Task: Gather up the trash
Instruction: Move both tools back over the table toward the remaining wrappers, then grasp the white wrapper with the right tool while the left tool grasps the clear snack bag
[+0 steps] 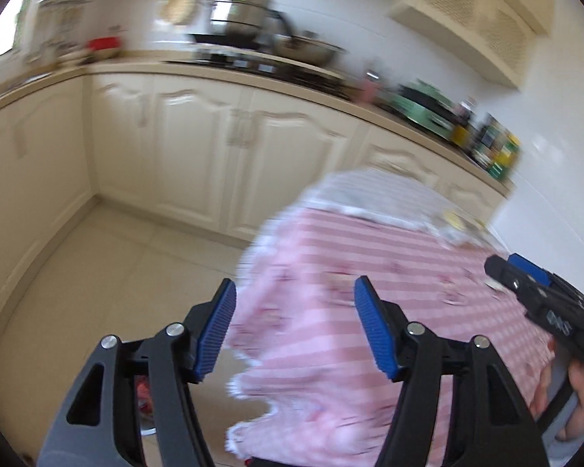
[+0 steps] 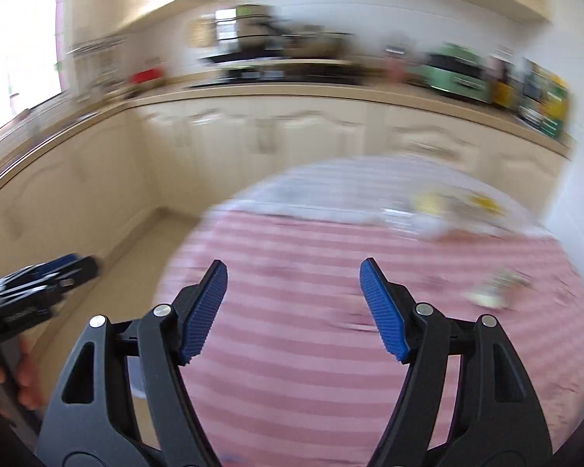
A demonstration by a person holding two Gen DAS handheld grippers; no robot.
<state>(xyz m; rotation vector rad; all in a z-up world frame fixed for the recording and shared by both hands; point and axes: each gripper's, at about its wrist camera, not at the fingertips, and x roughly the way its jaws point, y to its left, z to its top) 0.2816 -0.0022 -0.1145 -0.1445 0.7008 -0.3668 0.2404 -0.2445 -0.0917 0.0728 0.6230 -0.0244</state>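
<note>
Both tools hang above a round table (image 2: 331, 350) covered in a pink striped cloth. The left tool (image 1: 295, 325) has its blue pads spread with nothing between them; it sits over the table's edge. The right tool (image 2: 294, 307) is likewise spread and empty. The trash, blurred, lies on the table: yellow-and-white scraps (image 2: 447, 210) at one o'clock and a pale crumpled bit (image 2: 494, 288) at three o'clock from the right tool.
</note>
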